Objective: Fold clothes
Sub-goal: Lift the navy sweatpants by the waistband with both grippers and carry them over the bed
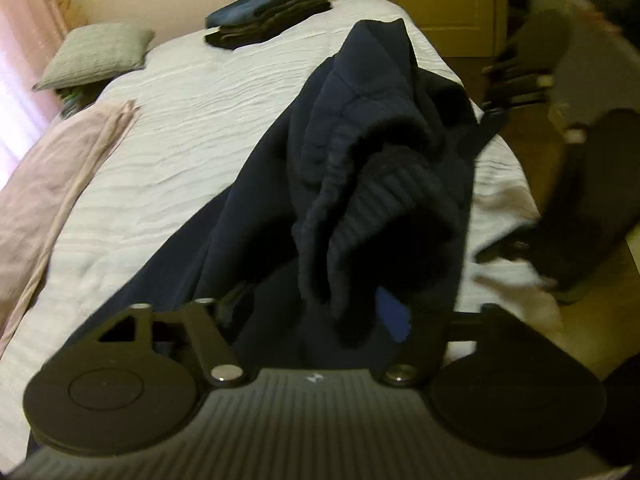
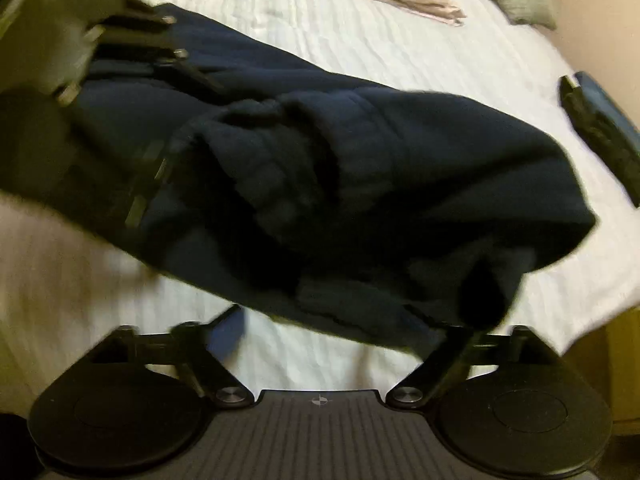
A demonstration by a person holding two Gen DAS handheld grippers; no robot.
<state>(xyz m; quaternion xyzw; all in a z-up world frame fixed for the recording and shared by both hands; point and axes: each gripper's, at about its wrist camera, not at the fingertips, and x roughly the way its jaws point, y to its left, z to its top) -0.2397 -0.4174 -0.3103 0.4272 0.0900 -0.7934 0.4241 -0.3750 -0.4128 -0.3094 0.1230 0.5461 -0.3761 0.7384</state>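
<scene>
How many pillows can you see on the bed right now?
1. A grey-green pillow lies at the far left corner of the bed, by the pink curtain; it shows top right in the right wrist view. Others may be hidden beyond the frame.

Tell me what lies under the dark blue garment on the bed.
Under the dark blue garment only the white bedspread shows, running out on every side. The garment is bunched and partly lifted, so anything beneath its middle is covered.
</scene>
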